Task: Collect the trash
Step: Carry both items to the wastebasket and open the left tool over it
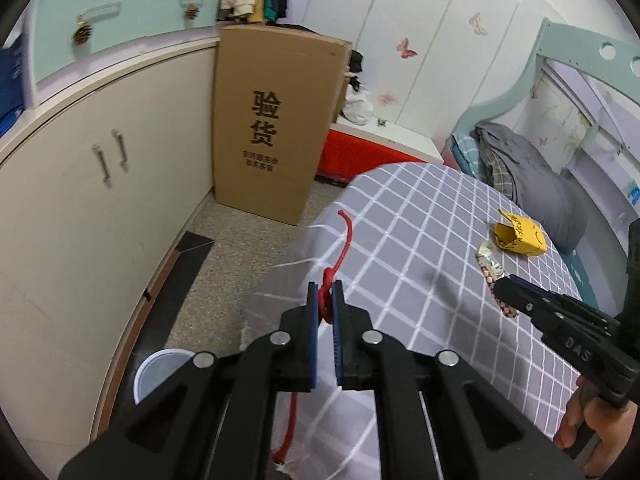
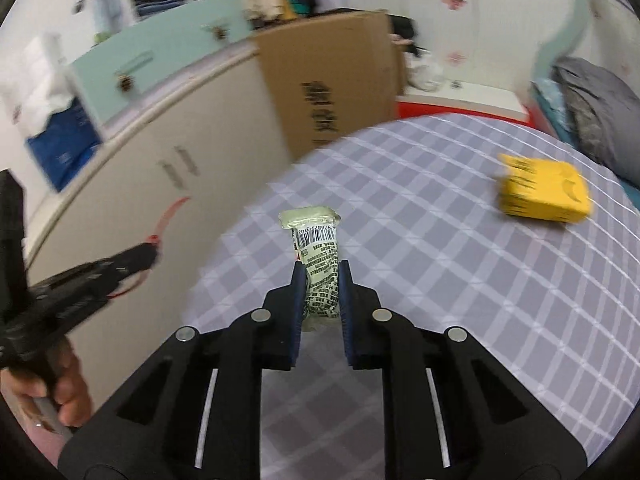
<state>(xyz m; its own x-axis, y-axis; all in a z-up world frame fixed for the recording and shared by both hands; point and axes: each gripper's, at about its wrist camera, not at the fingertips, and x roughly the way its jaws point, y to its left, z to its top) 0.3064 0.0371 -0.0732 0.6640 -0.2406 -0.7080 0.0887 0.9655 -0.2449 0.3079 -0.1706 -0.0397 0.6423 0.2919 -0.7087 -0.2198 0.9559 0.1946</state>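
While my left hand-held gripper (image 1: 325,300) clamps the red string (image 1: 345,240) and my right hand-held gripper (image 2: 320,288) grips the snack wrapper (image 2: 318,264) lengthwise along its fingers, both lifted over the checked tabletop (image 2: 460,300), the yellow box (image 2: 544,192) lies ahead-right of the right one, nearer it. White cup (image 1: 160,372) sits on the floor below the left one, maybe the bin.

Your desk (image 1: 400,216) wears a grey cloth with white checks. A yellow box (image 1: 520,237) lies on it near the far edge, seemingly with one flap open, though blur hides detail.
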